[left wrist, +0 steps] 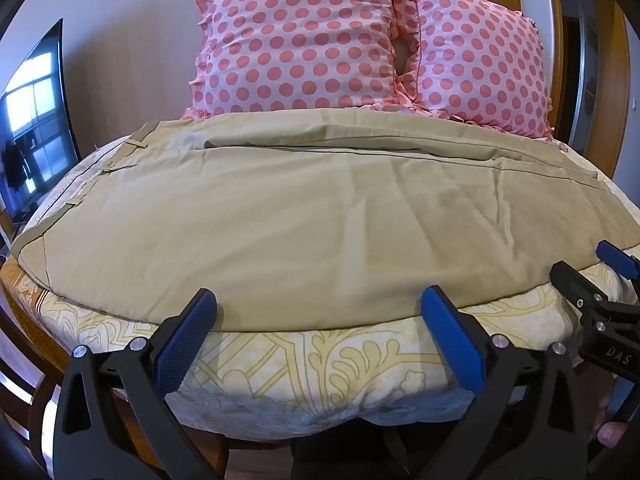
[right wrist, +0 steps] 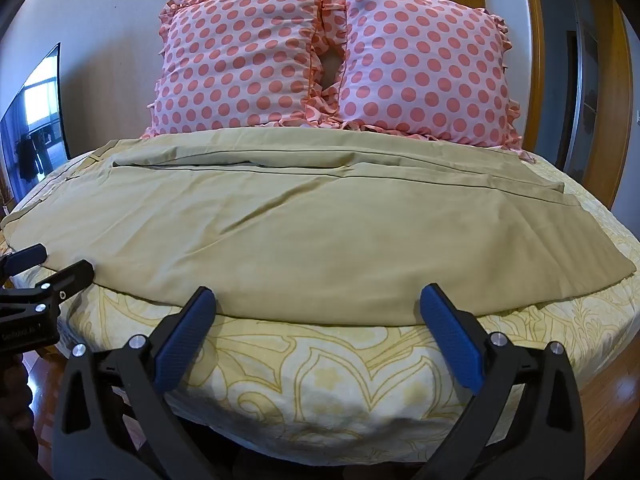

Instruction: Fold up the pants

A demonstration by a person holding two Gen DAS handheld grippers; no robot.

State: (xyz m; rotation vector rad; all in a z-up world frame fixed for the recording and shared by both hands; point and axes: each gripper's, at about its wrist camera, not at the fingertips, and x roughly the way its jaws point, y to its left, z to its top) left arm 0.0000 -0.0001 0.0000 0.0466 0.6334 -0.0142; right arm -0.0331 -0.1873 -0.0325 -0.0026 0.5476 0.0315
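left wrist view: smooth khaki pants (left wrist: 320,224) flat on patterned bedspread (left wrist: 304,364).

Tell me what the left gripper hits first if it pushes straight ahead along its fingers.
Probably the near folded edge of the khaki pants, lying just ahead of the open left gripper on the bedspread. The polka-dot pillows sit well beyond. Depth is uncertain.

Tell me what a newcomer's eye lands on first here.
First, the two pink polka-dot pillows propped against the wall at the far end of the bed. Next, the tan pants spread flat across the patterned bedcover, waistband to the left. Close up, the open blue-padded left gripper and right gripper sit at the pants' near edge, holding nothing.
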